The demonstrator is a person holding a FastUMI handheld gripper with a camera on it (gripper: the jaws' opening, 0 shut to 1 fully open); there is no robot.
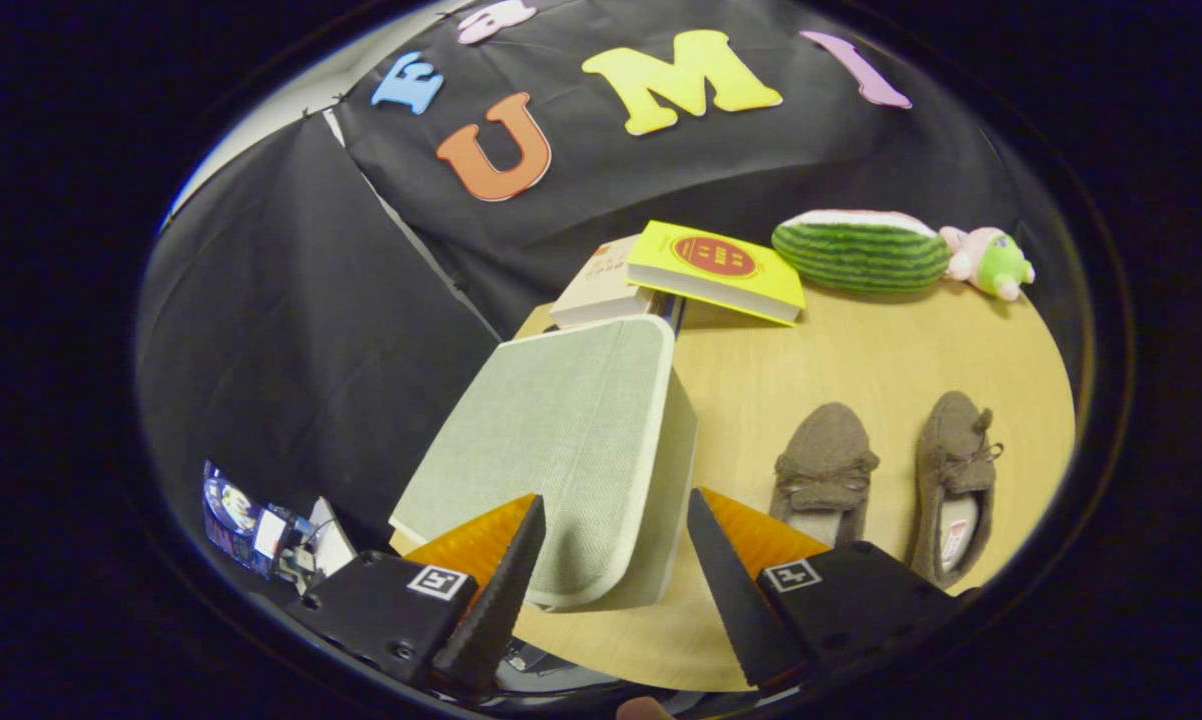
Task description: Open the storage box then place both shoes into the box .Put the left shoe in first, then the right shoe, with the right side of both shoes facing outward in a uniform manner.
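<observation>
The near corner of the storage box (pixel 571 440) was covered by the gripper (pixel 616 525), so I could not make out how its front edge met the table (pixel 861 350). Its grey-green fabric lid lay closed on top, and nothing of the inside showed. Behind the box, a pale book (pixel 601 285) was half hidden under a yellow book (pixel 716 270) that leaned across it. Something small and printed sat low beside the left finger, too blurred and cut off to identify.

The gripper's fingers stood wide apart with nothing between them but the near end of the box, which lay just ahead of them; whether either finger touched it, I could not tell. The two brown shoes lay side by side on the table beyond the right finger, toes pointing away: the left shoe (pixel 823 470) nearer the box, the right shoe (pixel 954 480) further out, its heel partly covered by the gripper body. At the far edge of the table rested a watermelon-shaped toy (pixel 861 250), touching a small pink and green plush toy (pixel 991 262).
</observation>
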